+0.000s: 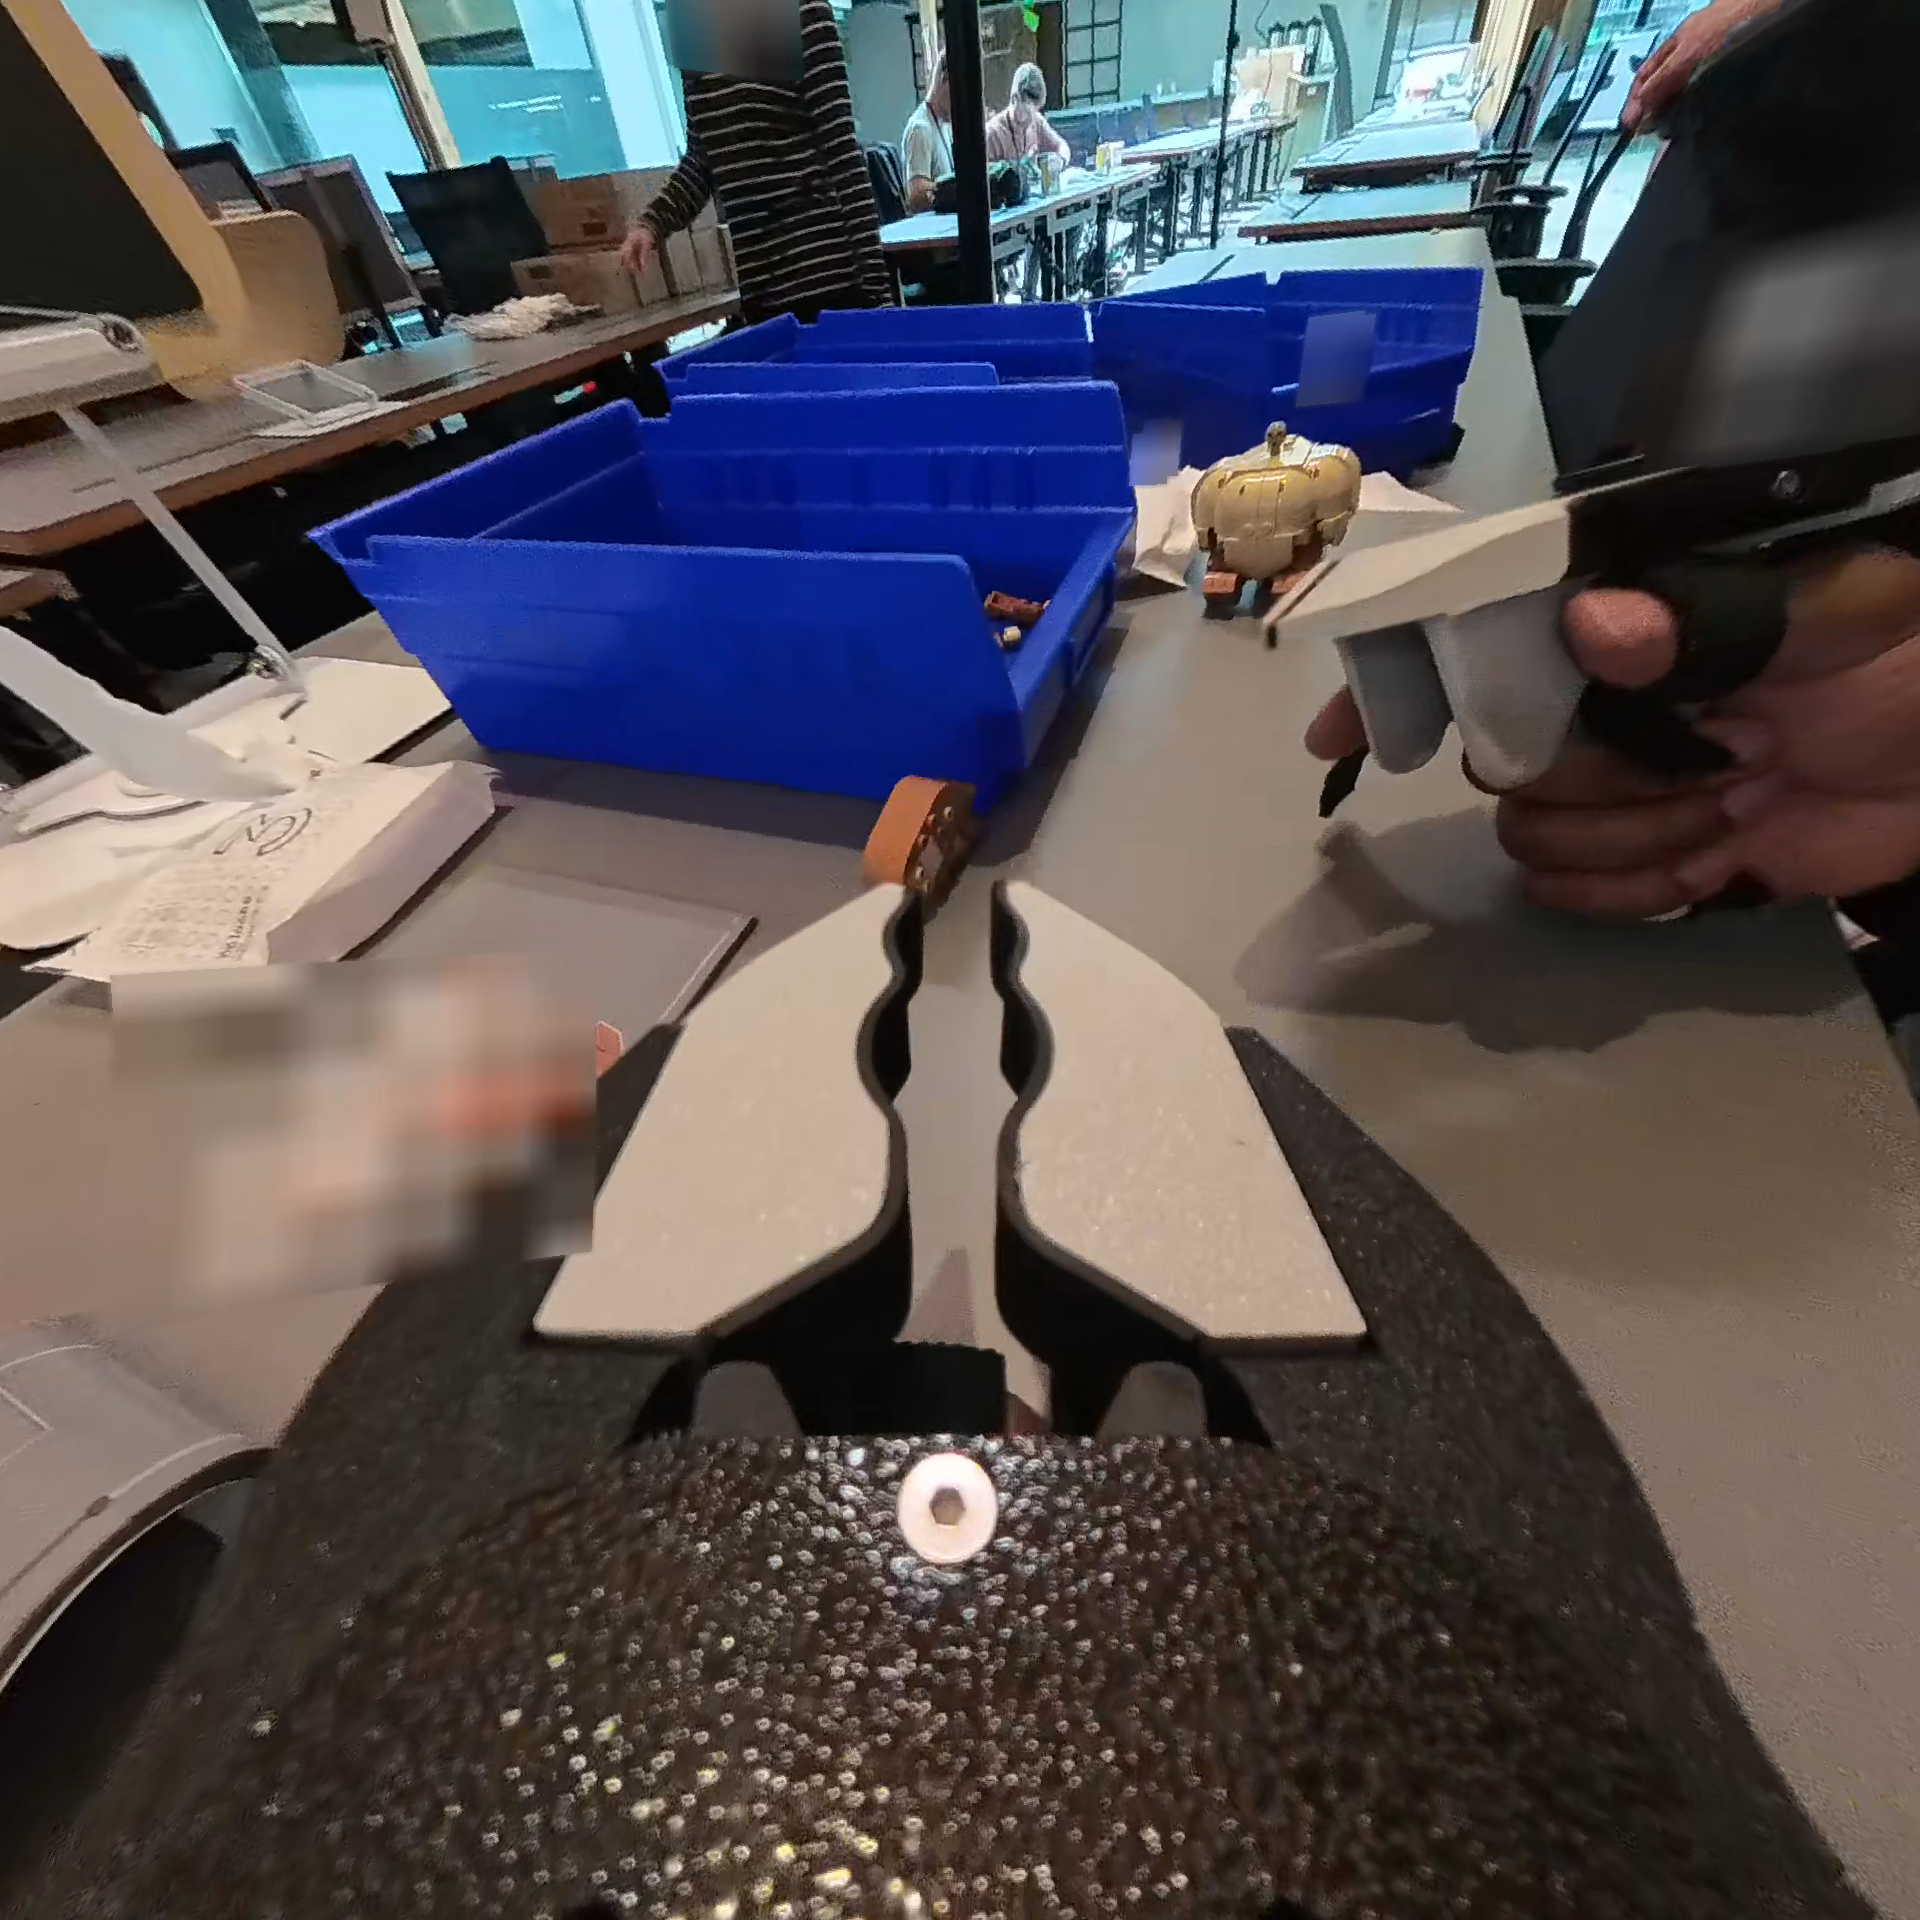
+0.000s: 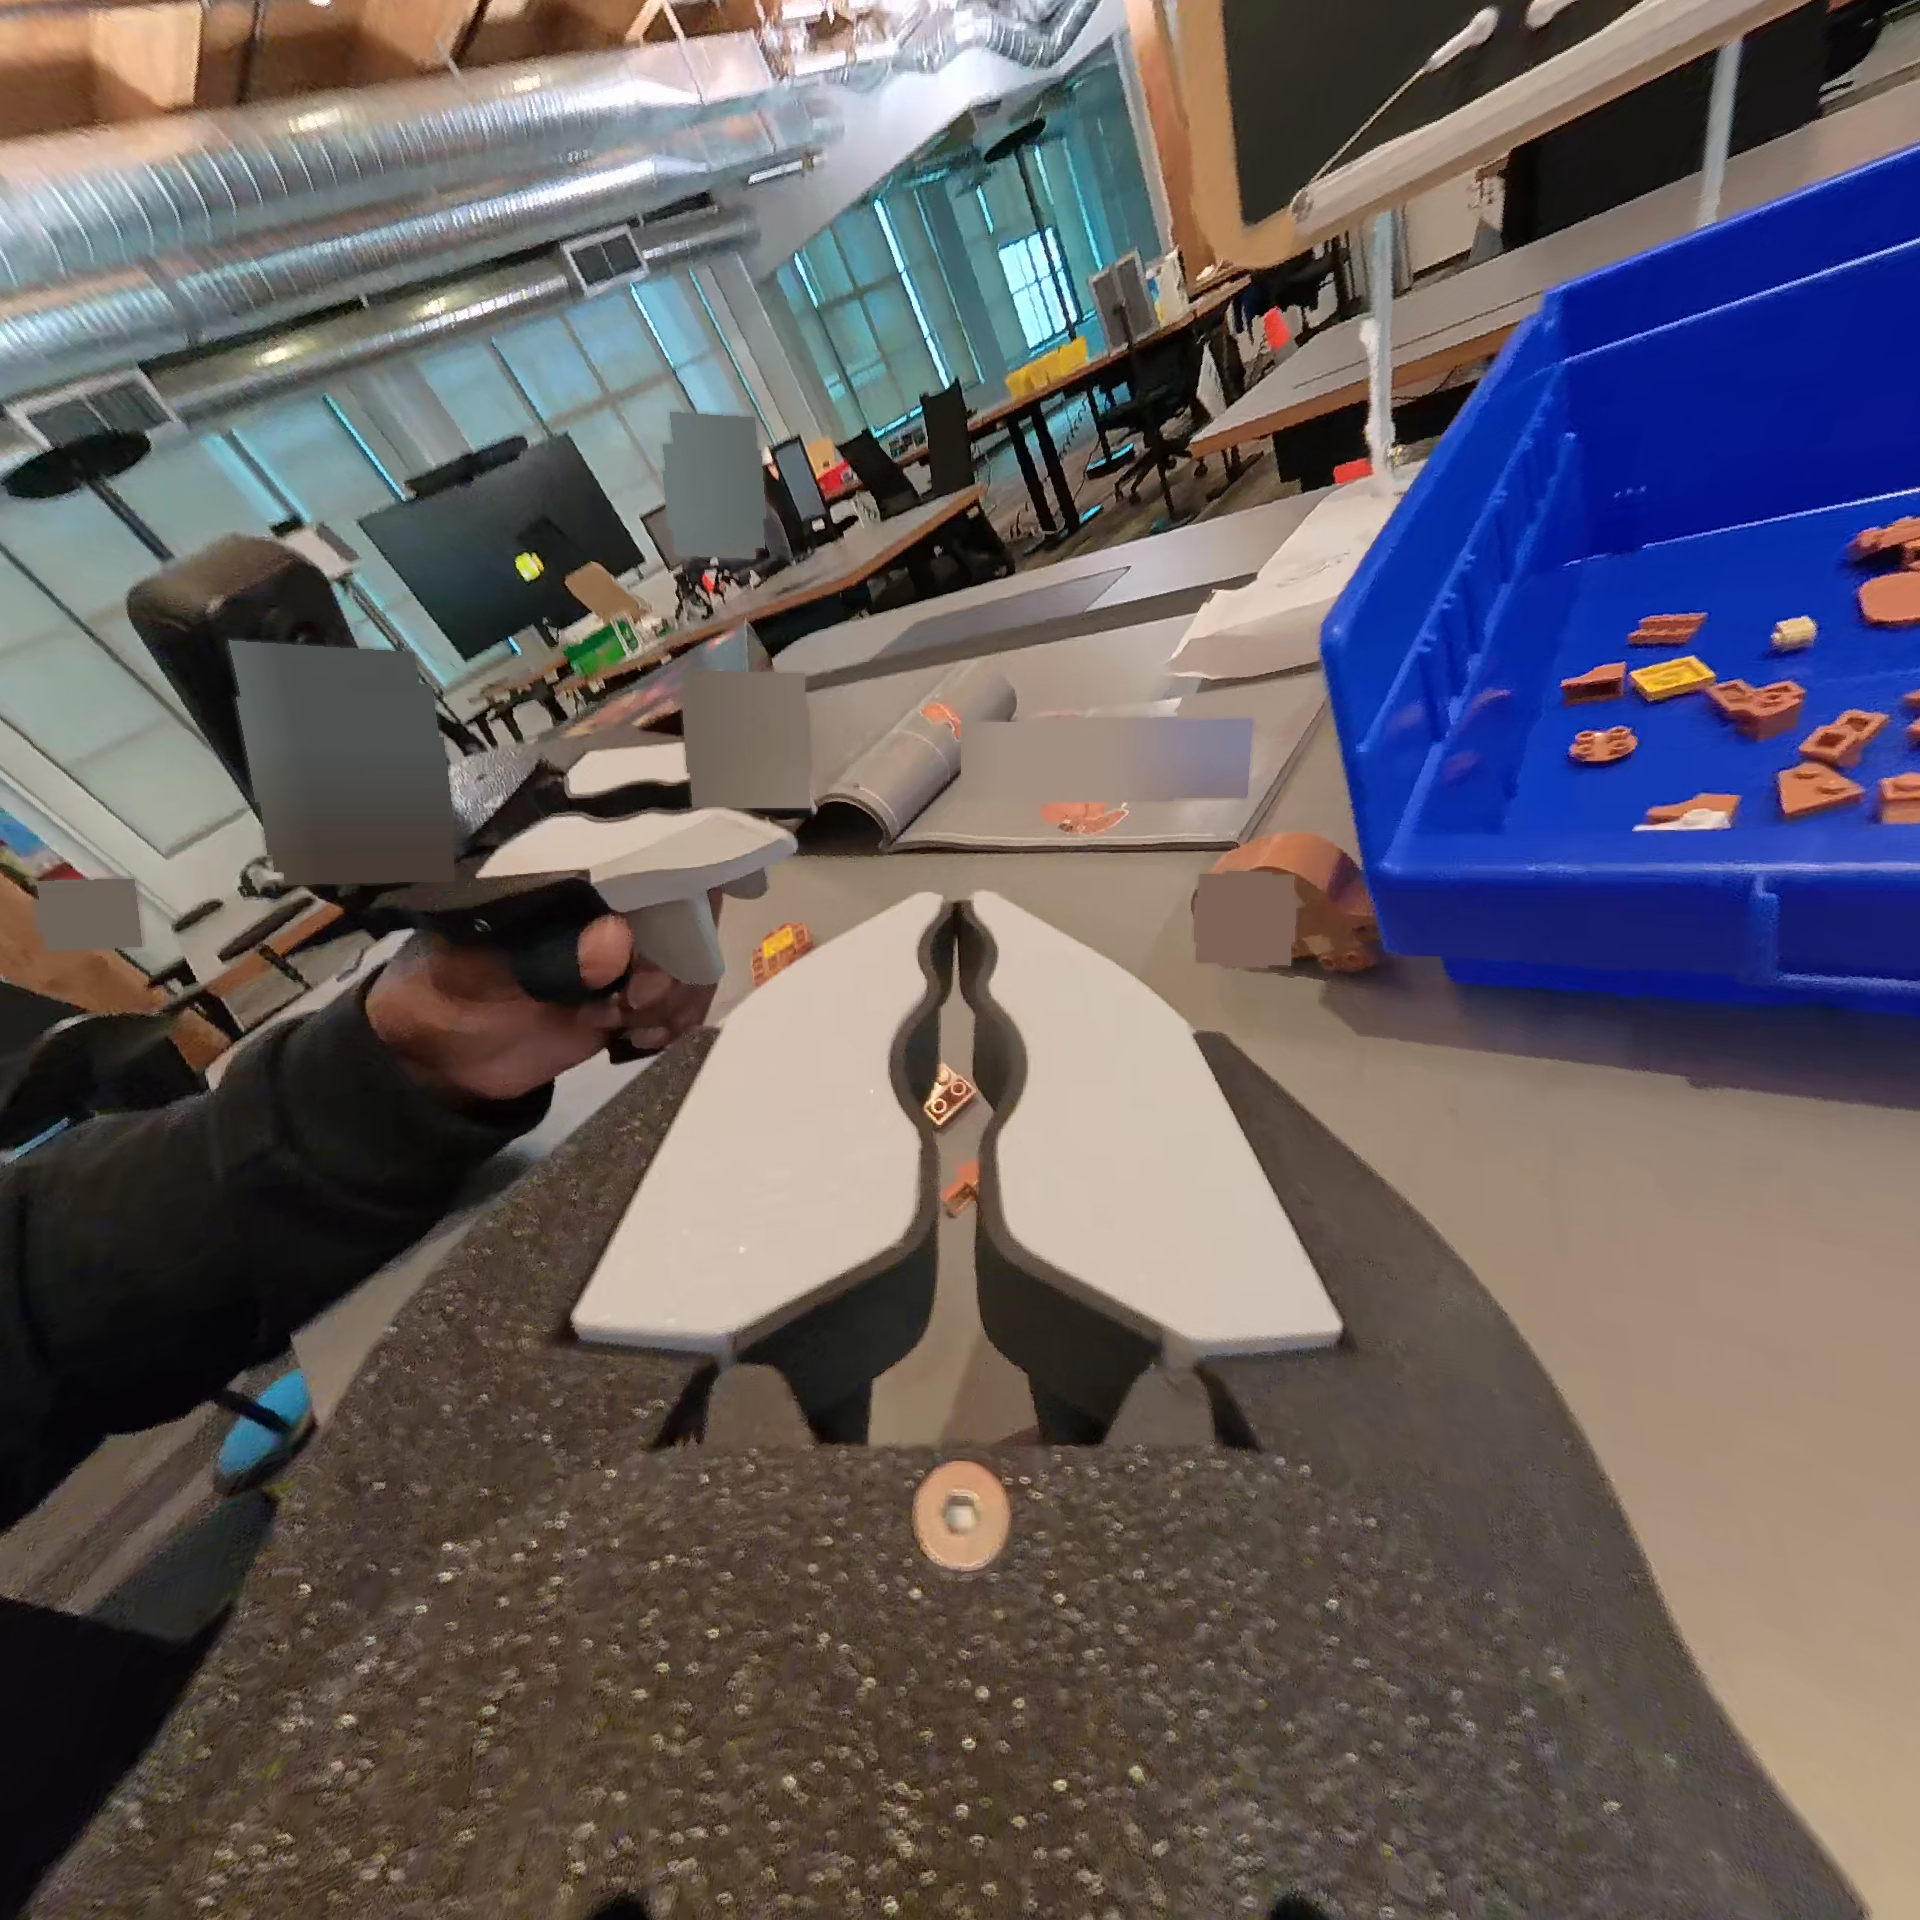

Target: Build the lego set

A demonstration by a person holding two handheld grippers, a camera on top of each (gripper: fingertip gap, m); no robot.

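My left gripper hangs over the grey table. Its fingers stand a narrow gap apart, with only bare table showing between them. A brown curved brick lies on the table just beyond its left fingertip, against the blue bin; the brick also shows in the right wrist view. My right gripper is shut, tips touching, and I see nothing between them. Two small brown bricks lie on the table beneath its fingers. The right gripper also shows in the left wrist view, and the left gripper in the right wrist view.
The blue bin holds several small brown bricks. A gold and beige model stands on brown bricks behind it. An open booklet and a small yellow and brown piece lie on the table. More blue bins stand farther back.
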